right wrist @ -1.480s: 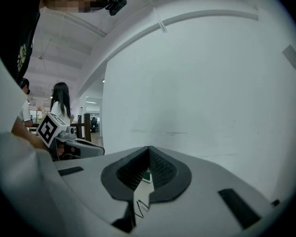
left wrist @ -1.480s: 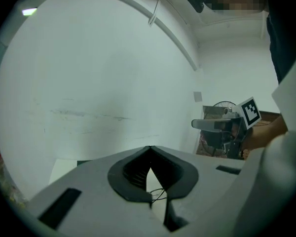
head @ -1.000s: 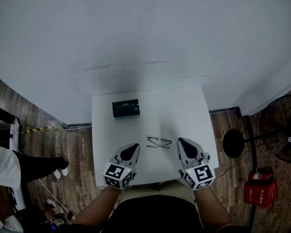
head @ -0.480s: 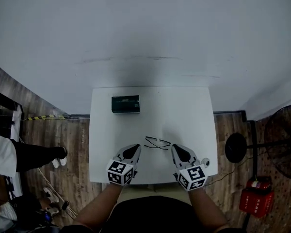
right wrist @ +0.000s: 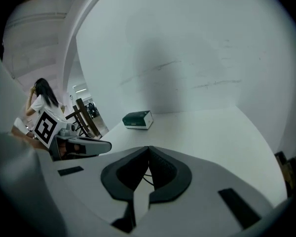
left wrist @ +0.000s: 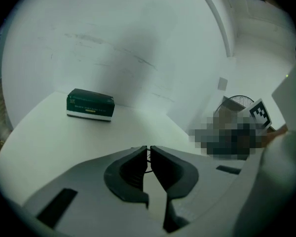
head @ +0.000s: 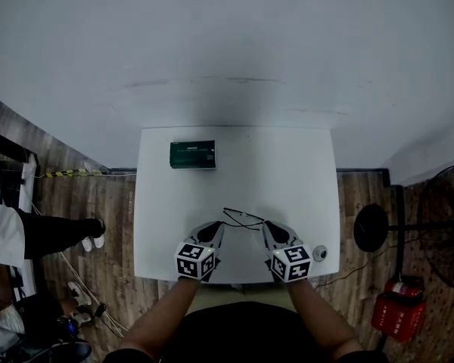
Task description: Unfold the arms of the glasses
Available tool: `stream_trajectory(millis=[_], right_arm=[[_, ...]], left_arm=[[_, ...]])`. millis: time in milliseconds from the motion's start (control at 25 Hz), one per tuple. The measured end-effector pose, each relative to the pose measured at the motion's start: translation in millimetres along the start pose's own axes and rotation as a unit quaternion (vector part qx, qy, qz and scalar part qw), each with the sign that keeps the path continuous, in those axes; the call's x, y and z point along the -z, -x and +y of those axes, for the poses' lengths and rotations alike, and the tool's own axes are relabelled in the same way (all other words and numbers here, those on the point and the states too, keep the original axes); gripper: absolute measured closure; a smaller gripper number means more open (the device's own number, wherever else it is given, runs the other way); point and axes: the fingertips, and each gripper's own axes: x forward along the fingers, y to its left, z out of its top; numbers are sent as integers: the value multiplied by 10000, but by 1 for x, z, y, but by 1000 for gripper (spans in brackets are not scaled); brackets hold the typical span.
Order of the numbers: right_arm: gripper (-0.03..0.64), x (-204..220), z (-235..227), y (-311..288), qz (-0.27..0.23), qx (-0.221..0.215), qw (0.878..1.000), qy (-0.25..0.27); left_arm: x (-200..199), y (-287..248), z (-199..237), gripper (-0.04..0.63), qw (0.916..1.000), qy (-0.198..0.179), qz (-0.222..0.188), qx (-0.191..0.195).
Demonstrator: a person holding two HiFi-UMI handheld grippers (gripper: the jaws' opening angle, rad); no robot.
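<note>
The glasses point(head: 242, 219), a thin black wire frame with folded arms, lie on the white table point(head: 303, 172) near its front edge. My left gripper point(head: 216, 226) is shut, its tips just left of the glasses. My right gripper point(head: 265, 225) is shut too, its tips just right of them. In the left gripper view the closed jaws point(left wrist: 149, 148) hide most of the glasses point(left wrist: 148, 158); a bit of wire shows past the tips. In the right gripper view the wire of the glasses point(right wrist: 147, 174) shows through the gap below the closed tips point(right wrist: 148, 148).
A dark green box point(head: 192, 155) lies at the table's back left, also visible as the box point(left wrist: 90, 105) and the box point(right wrist: 138, 119). A small round object point(head: 319, 253) sits at the front right. A fan base point(head: 372, 228) and a red item point(head: 397, 308) stand on the floor at right; a person point(head: 30, 233) stands at left.
Both grippers have sunk towards the table and drawn in close to the glasses, one on each side. The glasses and the box have not moved.
</note>
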Motion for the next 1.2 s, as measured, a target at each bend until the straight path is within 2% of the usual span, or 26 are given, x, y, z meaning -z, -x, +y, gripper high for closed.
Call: stream_trajectory(millis=[120, 440, 680, 1000, 1200], right_arm=[[611, 17, -5, -9, 236, -30, 9995, -202], [526, 62, -11, -22, 993, 165, 9921, -754], [498, 69, -10, -35, 1021, 199, 9856, -1330], [489, 83, -16, -48, 1162, 383, 9737, -1924], [482, 82, -16, -57, 1205, 391, 9649, -2301]], left_arm=[[6, -10, 5, 588, 9999, 96, 92, -60], [21, -28, 14, 554, 9983, 439, 382, -87], [30, -42, 13, 491, 9964, 504, 674, 44], [35, -57, 14, 479, 9935, 522, 1010, 49], [38, -62, 16, 477, 9927, 322, 1160, -11]])
